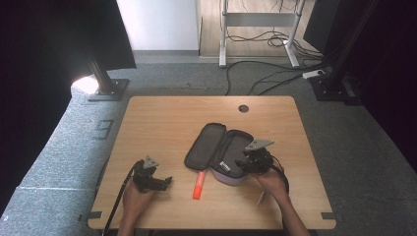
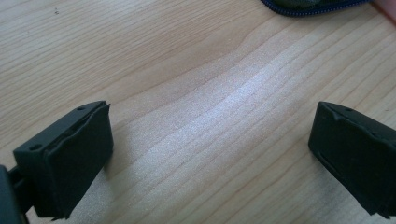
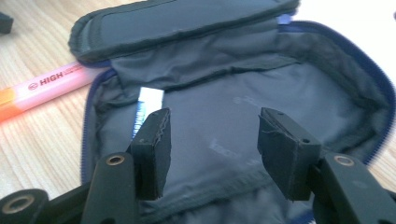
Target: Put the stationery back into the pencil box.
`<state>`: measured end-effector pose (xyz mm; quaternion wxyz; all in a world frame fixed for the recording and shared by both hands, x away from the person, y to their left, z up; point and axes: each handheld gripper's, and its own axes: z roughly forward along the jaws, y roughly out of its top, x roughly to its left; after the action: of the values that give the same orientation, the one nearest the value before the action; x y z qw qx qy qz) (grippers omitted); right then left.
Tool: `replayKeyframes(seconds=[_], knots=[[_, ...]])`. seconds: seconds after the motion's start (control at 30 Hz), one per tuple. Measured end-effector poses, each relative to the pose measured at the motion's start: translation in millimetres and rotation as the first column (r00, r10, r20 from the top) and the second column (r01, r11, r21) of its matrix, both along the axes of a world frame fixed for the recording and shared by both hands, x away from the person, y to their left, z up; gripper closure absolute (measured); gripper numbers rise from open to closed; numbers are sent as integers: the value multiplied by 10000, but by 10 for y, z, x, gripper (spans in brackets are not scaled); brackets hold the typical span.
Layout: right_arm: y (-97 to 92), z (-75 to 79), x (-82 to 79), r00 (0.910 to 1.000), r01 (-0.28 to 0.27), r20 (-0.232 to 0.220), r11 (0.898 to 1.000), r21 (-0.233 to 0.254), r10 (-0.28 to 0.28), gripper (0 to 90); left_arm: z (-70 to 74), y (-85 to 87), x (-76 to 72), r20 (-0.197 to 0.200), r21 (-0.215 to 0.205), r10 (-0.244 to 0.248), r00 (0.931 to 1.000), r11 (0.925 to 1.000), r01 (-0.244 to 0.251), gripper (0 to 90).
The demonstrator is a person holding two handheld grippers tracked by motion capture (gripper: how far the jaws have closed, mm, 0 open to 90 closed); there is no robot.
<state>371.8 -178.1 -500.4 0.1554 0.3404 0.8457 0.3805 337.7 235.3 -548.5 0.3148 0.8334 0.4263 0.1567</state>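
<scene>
A dark pencil case (image 1: pixel 215 146) lies unzipped and spread open in the middle of the wooden table (image 1: pixel 162 123). My right gripper (image 1: pixel 240 162) hovers over its right half. In the right gripper view the gripper (image 3: pixel 212 140) is open, with only the grey lining (image 3: pixel 289 98) behind its jaws. A small white and blue item (image 3: pixel 148 106) lies inside the case by the left jaw. A pink and orange highlighter (image 1: pixel 198 185) lies on the table just in front of the case. My left gripper (image 1: pixel 167 181) rests low at the front left, and its jaws (image 2: pixel 210 140) stand wide open over bare wood.
A thin white stick-like thing (image 1: pixel 261 197) lies by the right hand near the front edge. A round cable hole (image 1: pixel 243 108) sits at the table's far side. The case's zipped rim (image 2: pixel 308 5) shows ahead of the left gripper. Cables and stands (image 1: pixel 105 86) are on the floor beyond.
</scene>
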Motion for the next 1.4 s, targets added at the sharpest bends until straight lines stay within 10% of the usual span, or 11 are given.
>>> replayKeyframes(seconds=[1.4], knots=[[-701,57,-80,9839,1779,82,9827,523,-1786,435,0,0,0,-1,-3,0,10000,10000,0,0]])
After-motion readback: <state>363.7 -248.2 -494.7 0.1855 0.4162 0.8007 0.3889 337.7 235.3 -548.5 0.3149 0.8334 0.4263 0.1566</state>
